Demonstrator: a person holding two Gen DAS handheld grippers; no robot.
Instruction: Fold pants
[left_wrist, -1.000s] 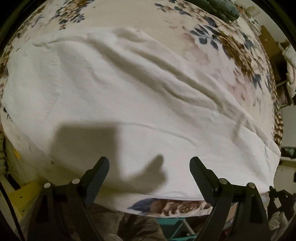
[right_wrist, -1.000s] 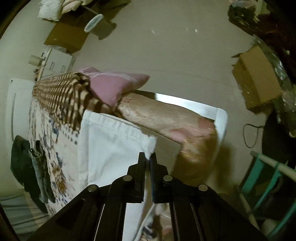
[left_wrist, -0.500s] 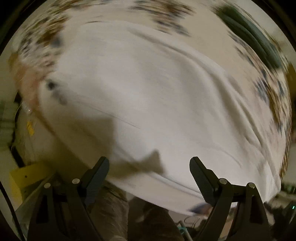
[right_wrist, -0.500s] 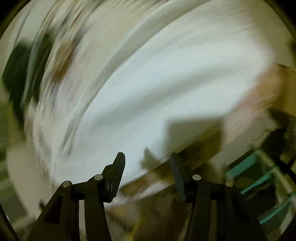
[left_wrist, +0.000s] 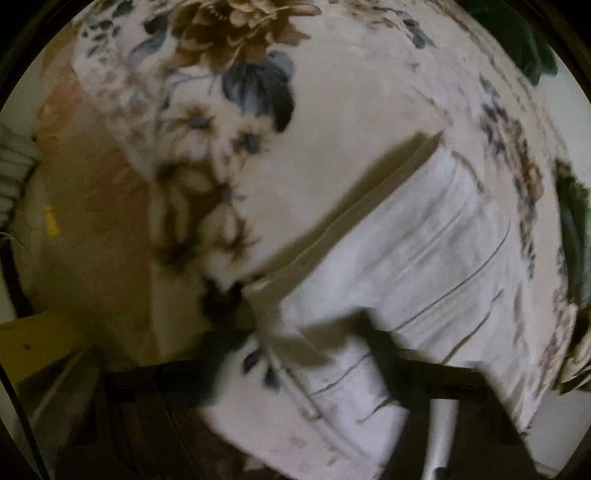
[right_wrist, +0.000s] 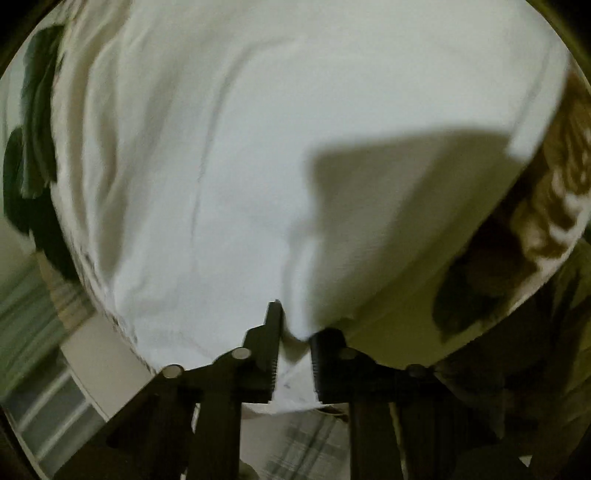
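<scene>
Floral bedspread, cream with big brown and blue-grey flowers, covers the bed under everything. White pants lie on that bedspread in the left wrist view, off to the right of the large flower cluster, with long parallel creases and a hard shadow along their upper-left edge. Some dark green fabric sits at the far edge of the bedspread, past the pants.

Left gripper is badly motion-blurred. Its fingers look spread, with the near end of the pants between them, but I honestly cannot tell whether it's pinching anything.

Right wrist view is clearer. The pants fill nearly the whole frame, and the right gripper has its fingers drawn in close on a bunched fold of the white cloth at the near edge, with fabric showing in the narrow gap between the toothed pads. A blocky shadow falls across the pants on the right. More dark clothing lies to the left of the pants, and a brown-and-white patterned patch shows at their right edge.
</scene>
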